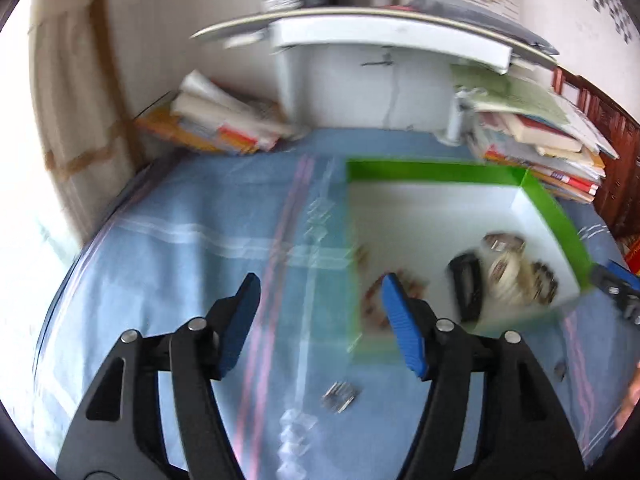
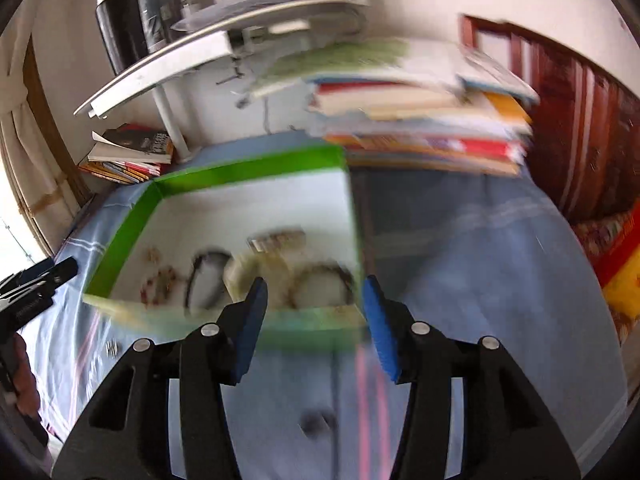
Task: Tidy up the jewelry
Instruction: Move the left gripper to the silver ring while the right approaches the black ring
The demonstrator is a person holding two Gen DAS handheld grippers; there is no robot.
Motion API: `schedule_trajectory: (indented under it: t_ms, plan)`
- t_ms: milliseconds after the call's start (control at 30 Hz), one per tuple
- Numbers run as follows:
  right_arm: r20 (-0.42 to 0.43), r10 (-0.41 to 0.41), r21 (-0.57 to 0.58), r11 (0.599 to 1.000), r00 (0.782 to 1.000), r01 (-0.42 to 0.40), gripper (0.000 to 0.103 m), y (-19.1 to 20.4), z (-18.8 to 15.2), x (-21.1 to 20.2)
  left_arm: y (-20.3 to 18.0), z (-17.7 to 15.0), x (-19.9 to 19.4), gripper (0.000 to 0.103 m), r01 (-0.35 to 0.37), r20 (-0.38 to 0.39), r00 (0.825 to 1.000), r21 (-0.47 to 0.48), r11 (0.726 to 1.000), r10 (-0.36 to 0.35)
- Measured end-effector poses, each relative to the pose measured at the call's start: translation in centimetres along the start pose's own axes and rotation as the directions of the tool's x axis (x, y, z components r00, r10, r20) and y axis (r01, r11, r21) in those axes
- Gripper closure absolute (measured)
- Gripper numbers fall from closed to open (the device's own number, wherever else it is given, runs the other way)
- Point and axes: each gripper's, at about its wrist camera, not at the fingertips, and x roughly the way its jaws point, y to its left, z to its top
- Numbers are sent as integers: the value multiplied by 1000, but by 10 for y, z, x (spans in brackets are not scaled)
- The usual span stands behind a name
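**Green-walled box holds the jewelry; both grippers empty**

Green cardboard walls and a white floor make up the box (image 1: 440, 172), which sits on a table covered by a pale blue cloth (image 1: 180, 248) with white and pink stripes. Both views are blurred, so fine detail is hard to read. Inside the box, along its near side, lie a reddish beaded bracelet (image 2: 158, 284), a black band (image 1: 466, 286), a cream bangle (image 2: 256, 276), and a dark patterned bangle (image 1: 540, 280), close together; a small metallic piece (image 2: 278, 240) lies just beyond them.

The left gripper (image 1: 320, 324) hovers over the cloth at the box's near left corner, its blue-padded fingers (image 1: 402, 332) spread wide apart and holding nothing. On the cloth near it lies a small silvery item (image 1: 339, 396), outside the box. The right gripper (image 2: 314, 324) hangs over the near edge of the box, toward its right corner, fingers likewise wide apart and empty. A small dark object (image 2: 318, 420) lies blurred on the cloth between its arms.

At the far side of the table, stacks of books (image 2: 424, 128) stand left and right of a white shelf stand (image 1: 384, 40).
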Motion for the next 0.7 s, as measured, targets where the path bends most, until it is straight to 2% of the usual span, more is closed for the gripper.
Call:
schedule_trajectory:
  t_ms: [133, 267, 333, 433, 533, 567, 633, 700]
  plan:
    - [-47, -65, -38, 997, 997, 63, 54, -9, -38, -2, 21, -38, 6, 40, -27, -74, 997, -11, 1000, 26]
    - [-75, -31, -102, 995, 997, 23, 54, 5, -60, 4, 18, -65, 21, 41, 15, -135, 991, 24, 1000, -11]
    - [-80, -15, -145, 989, 997, 3, 54, 14, -65, 8, 13, -70, 26, 40, 29, -137, 990, 41, 999, -23]
    - [-74, -50, -219, 975, 996, 32, 54, 29, -70, 16, 1, -71, 34, 40, 39, -140, 990, 70, 997, -29]
    - [-89, -70, -240, 970, 994, 47, 54, 34, -74, 25, -8, -72, 40, 40, 44, -145, 989, 81, 996, -32]
    - [-97, -70, -235, 971, 993, 45, 56, 33, -74, 27, -9, -72, 42, 40, 48, -146, 989, 82, 995, -36]
    - [-112, -45, -220, 975, 993, 19, 75, 34, -75, 29, -13, -72, 45, 40, 58, -152, 987, 87, 995, -44]
    - [-120, -31, -229, 973, 992, 3, 82, 39, -78, 26, -14, -74, 47, 40, 66, -157, 986, 90, 994, -51]
